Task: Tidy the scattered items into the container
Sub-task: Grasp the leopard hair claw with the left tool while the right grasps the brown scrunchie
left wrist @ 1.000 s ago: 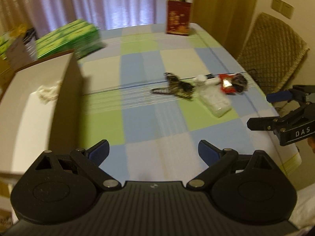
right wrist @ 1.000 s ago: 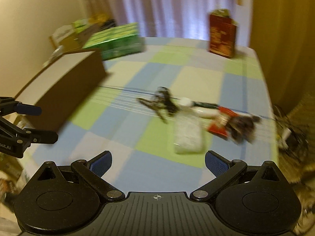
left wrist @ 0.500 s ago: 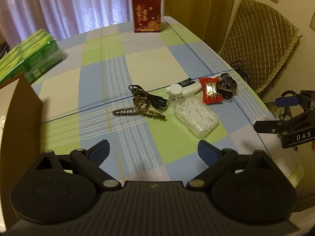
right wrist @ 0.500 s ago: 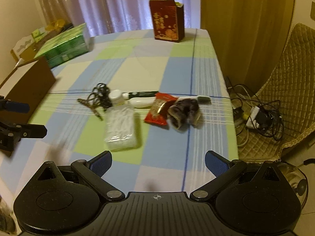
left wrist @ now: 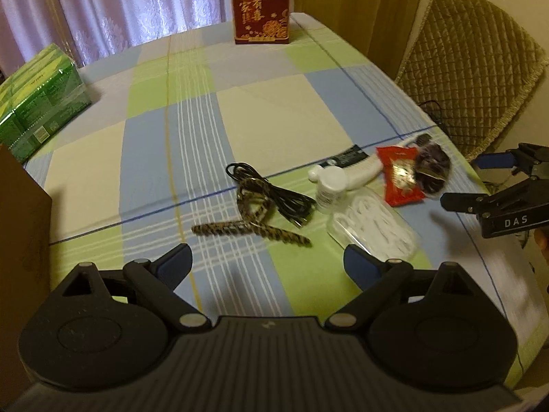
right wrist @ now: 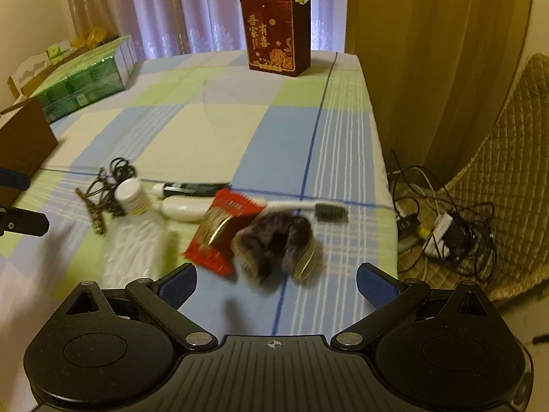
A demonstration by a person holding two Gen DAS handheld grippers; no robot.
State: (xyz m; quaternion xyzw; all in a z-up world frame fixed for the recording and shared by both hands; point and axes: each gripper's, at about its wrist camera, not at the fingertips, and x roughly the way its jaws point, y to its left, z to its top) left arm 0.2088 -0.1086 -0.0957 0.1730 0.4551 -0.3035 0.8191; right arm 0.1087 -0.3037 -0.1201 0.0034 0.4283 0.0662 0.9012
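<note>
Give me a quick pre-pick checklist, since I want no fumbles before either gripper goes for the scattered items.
1. Left gripper open and empty: ok.
2. Right gripper open and empty: ok.
3. Right gripper lined up with the furry dark item, which lies just ahead of its fingers: ok.
4. Items lying apart: not ok; the red packet touches the furry item, and the black cable tangles with the patterned cord.
5. Cardboard box open and free inside: cannot tell, only its outer wall shows.
6. Grippers apart from each other: ok.

checked tablecloth (left wrist: 274,110) carries cable (left wrist: 274,195), floss box (left wrist: 370,226), snack packet (left wrist: 399,178), red carton (left wrist: 262,3).
</note>
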